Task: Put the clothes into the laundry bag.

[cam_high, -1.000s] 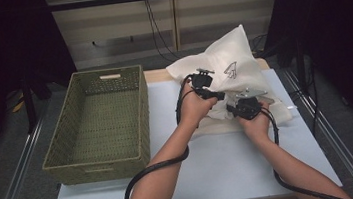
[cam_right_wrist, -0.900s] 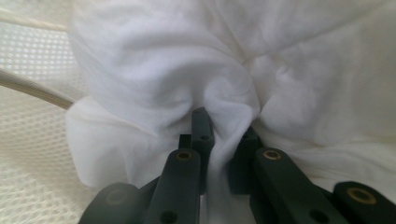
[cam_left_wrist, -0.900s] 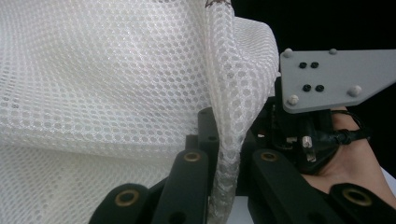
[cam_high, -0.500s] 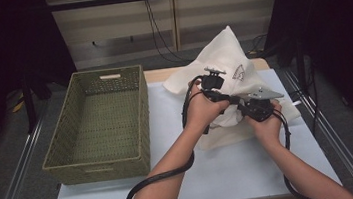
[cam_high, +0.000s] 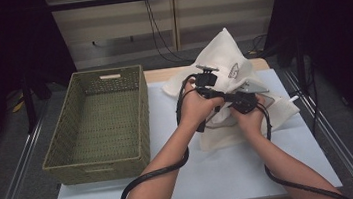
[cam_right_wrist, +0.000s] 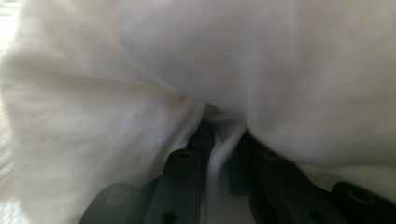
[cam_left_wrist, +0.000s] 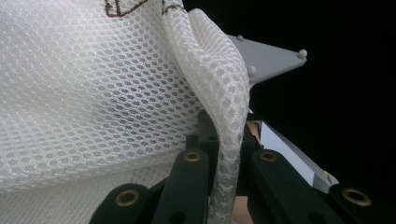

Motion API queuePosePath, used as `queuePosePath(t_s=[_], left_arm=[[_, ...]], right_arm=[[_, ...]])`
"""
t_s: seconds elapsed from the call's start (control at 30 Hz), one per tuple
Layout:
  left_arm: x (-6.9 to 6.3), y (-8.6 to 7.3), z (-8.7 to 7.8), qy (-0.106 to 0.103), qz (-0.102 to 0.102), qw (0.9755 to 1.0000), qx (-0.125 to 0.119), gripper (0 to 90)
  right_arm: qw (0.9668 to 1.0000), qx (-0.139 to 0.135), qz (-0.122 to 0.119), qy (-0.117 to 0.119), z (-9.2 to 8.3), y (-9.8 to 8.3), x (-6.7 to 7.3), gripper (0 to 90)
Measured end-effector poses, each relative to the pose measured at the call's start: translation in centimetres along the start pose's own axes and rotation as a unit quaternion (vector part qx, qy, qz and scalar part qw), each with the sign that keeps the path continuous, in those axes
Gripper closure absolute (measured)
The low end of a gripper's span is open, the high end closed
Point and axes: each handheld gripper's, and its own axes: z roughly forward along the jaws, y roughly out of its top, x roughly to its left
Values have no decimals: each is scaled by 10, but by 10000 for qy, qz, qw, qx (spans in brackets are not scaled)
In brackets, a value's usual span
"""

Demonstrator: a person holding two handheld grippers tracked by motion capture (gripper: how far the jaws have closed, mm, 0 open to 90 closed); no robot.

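Both grippers clamped on the white mesh bag (cam_high: 226, 68), lifted over the right half of the table (cam_high: 233, 173). Left gripper (cam_high: 206, 80) shut on a rolled edge of the mesh (cam_left_wrist: 229, 140), the fold pinched thin between its black jaws in the left gripper view. Right gripper (cam_high: 241, 101) just near and right of it, likewise closed on bunched white cloth (cam_right_wrist: 219, 154) that spills over its jaws. Bag raised to a peak at the far side, its lower part draped on the table near the right edge, a small brown print (cam_high: 234, 71) facing up. Basket (cam_high: 99, 123) standing empty on the left, well apart from the bag. Risks, as judged: only a narrow strip held on the left, so likely to slip out under a sideways pull; hands close together, so the bag may sag and drag on the table; loose cloth may snag on the basket rim if carried low.
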Motion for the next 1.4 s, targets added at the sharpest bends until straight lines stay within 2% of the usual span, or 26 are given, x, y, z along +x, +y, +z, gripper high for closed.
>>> queuePosePath(t_s=[0.07, 0.17, 0.27, 0.3, 0.33, 0.4, 0.47, 0.63, 0.73, 0.87, 0.97, 1.0, 1.03, 1.1, 1.2, 1.3, 1.4], left_arm=[[3, 1, -1, -39, -66, 10000, -13, 877], [9, 1, -3, 187, -20, 9998, 8, 877], [20, -2, -5, 371, -50, 9993, -26, 876], [24, -4, -4, 482, -46, 9988, -90, 874], [27, -6, -3, 555, -69, 9984, -74, 874], [33, -11, 0, 573, -171, 9982, -103, 872], [35, -16, 8, 721, -108, 9973, -17, 872], [39, -24, 24, 811, -165, 9965, 111, 867], [41, -28, 33, 867, -194, 9960, 95, 866], [44, -31, 38, 939, -129, 9954, 129, 863], [46, -34, 39, 946, -130, 9954, 121, 861], [47, -35, 39, 964, -104, 9952, 129, 861], [47, -36, 39, 953, -138, 9953, 107, 860], [49, -37, 38, 925, -171, 9955, 98, 858], [50, -37, 36, 896, -172, 9958, 53, 857], [51, -37, 35, 877, -218, 9959, 48, 859], [52, -35, 34, 817, -273, 9963, 58, 864]], right_arm=[[10000, -84, -12, -50, 10, 3, 0, 846], [9998, -188, -35, -67, 24, 3, 0, 843], [9998, -141, 108, -44, 29, 4, 3, 836], [9998, -124, 147, -22, 28, 5, 4, 831], [9999, -92, 69, -9, 27, 5, 4, 824], [10000, -18, -54, -13, 21, 5, 4, 806], [10000, 3, -6, 75, 13, 4, 3, 779], [9994, 288, 64, 169, -6, 2, -1, 646], [9992, 353, -78, 180, -15, 2, -2, 608], [9991, 409, 11, 144, -22, -1, -3, 580], [9990, 422, -41, 162, -22, -6, -2, 567], [9990, 421, -12, 175, -21, -7, -1, 568], [9989, 434, -39, 200, -19, -8, -1, 603], [9989, 422, -186, 97, -17, -11, -1, 692], [9987, 463, -201, 100, -10, -13, -4, 777], [9989, 437, -154, 112, -2, -11, -7, 813], [9989, 392, -228, 81, 5, -8, -9, 830]])
